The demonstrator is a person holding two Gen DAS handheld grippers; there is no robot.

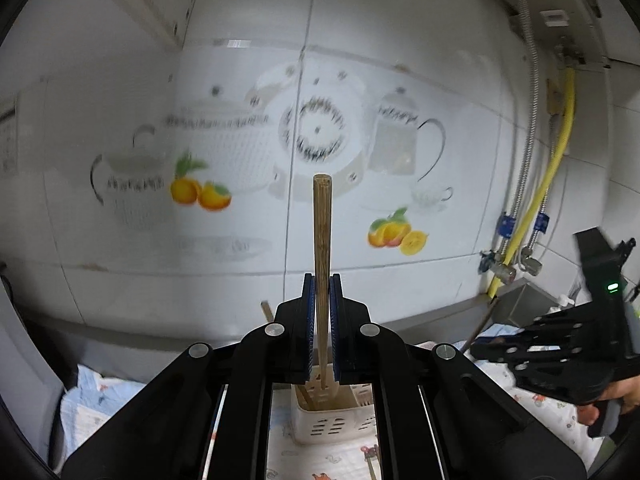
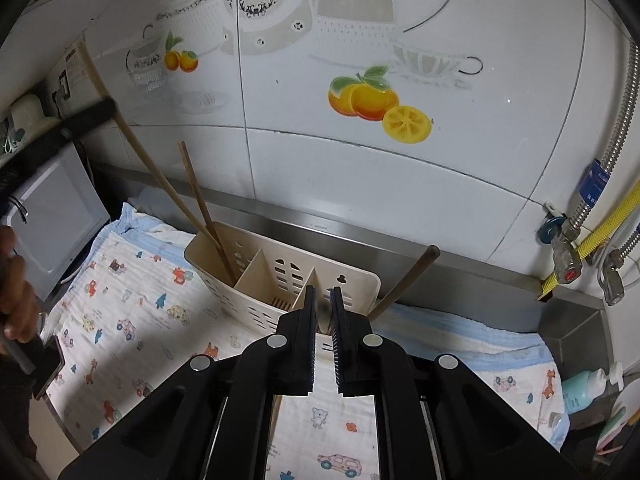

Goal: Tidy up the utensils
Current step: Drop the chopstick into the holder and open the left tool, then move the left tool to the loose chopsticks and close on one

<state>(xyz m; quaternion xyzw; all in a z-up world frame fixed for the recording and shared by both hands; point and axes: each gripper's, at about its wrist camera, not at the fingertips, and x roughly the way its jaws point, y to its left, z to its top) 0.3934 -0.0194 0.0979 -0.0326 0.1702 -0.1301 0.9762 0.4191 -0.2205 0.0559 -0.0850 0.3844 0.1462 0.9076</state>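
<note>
The utensil holder [image 2: 280, 280], a cream slotted caddy with three compartments, is standing on a printed cloth [image 2: 132, 320] at the far side of the worktop [image 2: 460, 268], near the tiled wall [image 2: 360, 168]. Its left compartment is being filled: two wooden chopsticks [image 2: 200, 200] are leaning in it, their upper ends pointing up and to the left. A dark-tipped wooden handle [image 2: 408, 280] is sticking out past the holder's right end, so the right compartment is probably in use as well, though its base is hidden.

One wooden chopstick [image 1: 322, 232] is being held upright in the left tongs [image 1: 322, 292], which are clamped on it directly above the holder [image 1: 332, 420]; its lower end is reaching down to the rim, apparently into a compartment. The right tongs [image 2: 323, 300] are drawn together just above the holder, with something small and blurred between the pads that cannot be made out.

The task is judged to be partly done: this chopstick has yet to be released, and the middle compartment is looking empty.
</note>
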